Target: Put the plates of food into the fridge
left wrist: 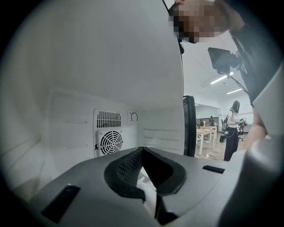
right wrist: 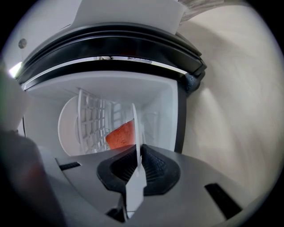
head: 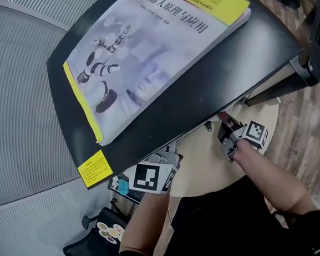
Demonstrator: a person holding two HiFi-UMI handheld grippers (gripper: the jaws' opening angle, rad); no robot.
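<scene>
From above, the black fridge top (head: 211,75) hides the fridge opening, and both grippers reach in under its front edge. My right gripper (right wrist: 135,153) is shut on the rim of a white plate (right wrist: 134,126), seen edge-on. Orange-red food (right wrist: 120,135) lies on that plate, inside the white fridge (right wrist: 164,102) next to a wire rack (right wrist: 95,119). A second white plate (right wrist: 67,128) shows behind the rack. My left gripper (left wrist: 143,150) is inside the fridge too, its jaws together with nothing clearly between them, facing the back wall fan (left wrist: 110,142). In the head view the left gripper (head: 153,176) and right gripper (head: 233,135) show only their marker cubes.
A large book (head: 153,47) lies on the fridge top. A beige round surface (head: 207,162) lies under the fridge front, with wood floor (head: 311,133) to the right. A black seat holding a round dish of coloured pieces (head: 109,232) is at lower left. A person (left wrist: 232,128) stands far off.
</scene>
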